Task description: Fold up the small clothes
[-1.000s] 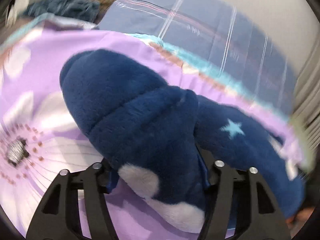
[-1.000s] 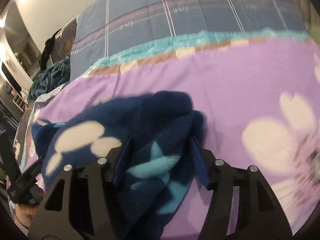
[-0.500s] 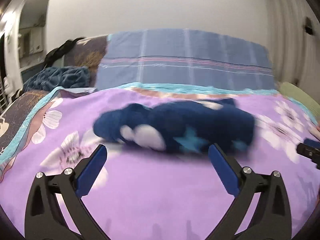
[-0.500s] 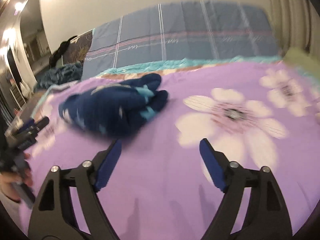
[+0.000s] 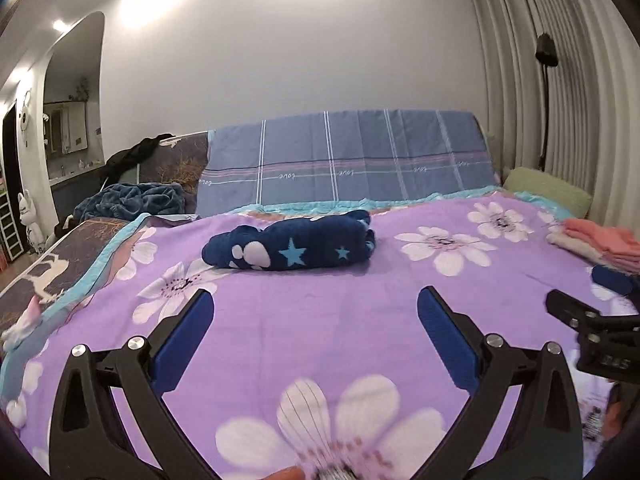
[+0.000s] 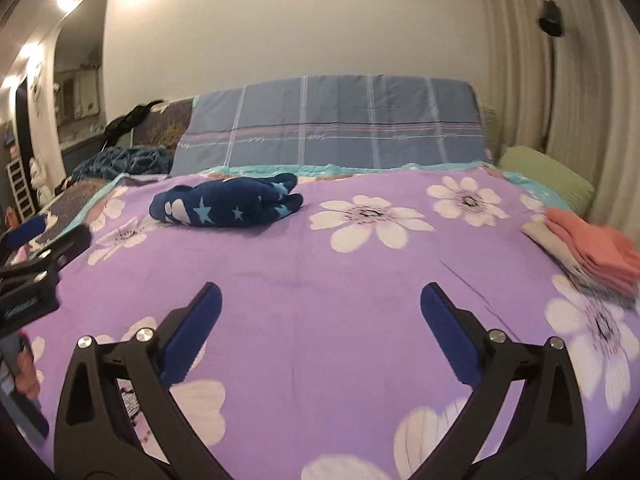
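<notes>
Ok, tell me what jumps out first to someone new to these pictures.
A folded navy fleece garment with stars lies alone on the purple flowered bedspread, near the plaid pillows. Both open grippers hang empty before it. Pink folded clothes are stacked at the right edge.

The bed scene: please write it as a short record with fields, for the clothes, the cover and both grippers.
surface: purple floral bed cover
folded item: navy fleece garment with stars, a compact bundle on the cover, touched by neither gripper
other clothes: folded pink stack at the right edge of the cover
left gripper: jaws wide apart, nothing between them
right gripper: jaws opening, nothing between them
head of bed: blue plaid cover, green pillow
</notes>
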`<state>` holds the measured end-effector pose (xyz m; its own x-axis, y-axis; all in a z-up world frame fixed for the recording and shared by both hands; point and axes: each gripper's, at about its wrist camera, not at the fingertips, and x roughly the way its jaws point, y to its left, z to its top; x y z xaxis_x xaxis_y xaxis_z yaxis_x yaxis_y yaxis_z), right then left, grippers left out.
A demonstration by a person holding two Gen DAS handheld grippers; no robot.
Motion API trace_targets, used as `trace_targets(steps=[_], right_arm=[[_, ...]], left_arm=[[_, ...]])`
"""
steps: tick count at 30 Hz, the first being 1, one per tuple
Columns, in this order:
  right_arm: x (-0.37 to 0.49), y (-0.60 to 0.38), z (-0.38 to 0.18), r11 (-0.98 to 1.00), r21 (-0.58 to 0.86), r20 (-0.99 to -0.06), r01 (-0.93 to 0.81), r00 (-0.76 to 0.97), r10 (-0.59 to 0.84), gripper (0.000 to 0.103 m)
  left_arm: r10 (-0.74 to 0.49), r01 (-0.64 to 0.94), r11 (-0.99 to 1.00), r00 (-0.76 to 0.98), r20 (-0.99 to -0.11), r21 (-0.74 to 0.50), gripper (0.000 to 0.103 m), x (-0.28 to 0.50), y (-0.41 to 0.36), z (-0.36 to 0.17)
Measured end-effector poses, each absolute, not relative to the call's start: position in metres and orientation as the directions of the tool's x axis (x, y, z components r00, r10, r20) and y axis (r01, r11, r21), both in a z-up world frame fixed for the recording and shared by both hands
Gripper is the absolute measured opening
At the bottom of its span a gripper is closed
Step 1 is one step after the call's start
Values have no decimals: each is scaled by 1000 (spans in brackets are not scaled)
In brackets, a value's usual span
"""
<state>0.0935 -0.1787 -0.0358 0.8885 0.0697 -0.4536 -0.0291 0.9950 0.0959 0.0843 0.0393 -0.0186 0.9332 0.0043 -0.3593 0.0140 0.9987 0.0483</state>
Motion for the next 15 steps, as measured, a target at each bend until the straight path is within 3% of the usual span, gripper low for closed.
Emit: trace_targets(steps=[6, 15], right_arm=[[60, -188, -31, 992, 124, -437, 1, 898, 54, 101], [28, -184, -22, 993, 114, -416, -6, 908, 53, 101]], left_arm=[[49, -17, 996, 929, -368, 90, 102, 39, 28, -14], [19, 16, 995, 933, -359, 95, 102, 8, 21, -14]])
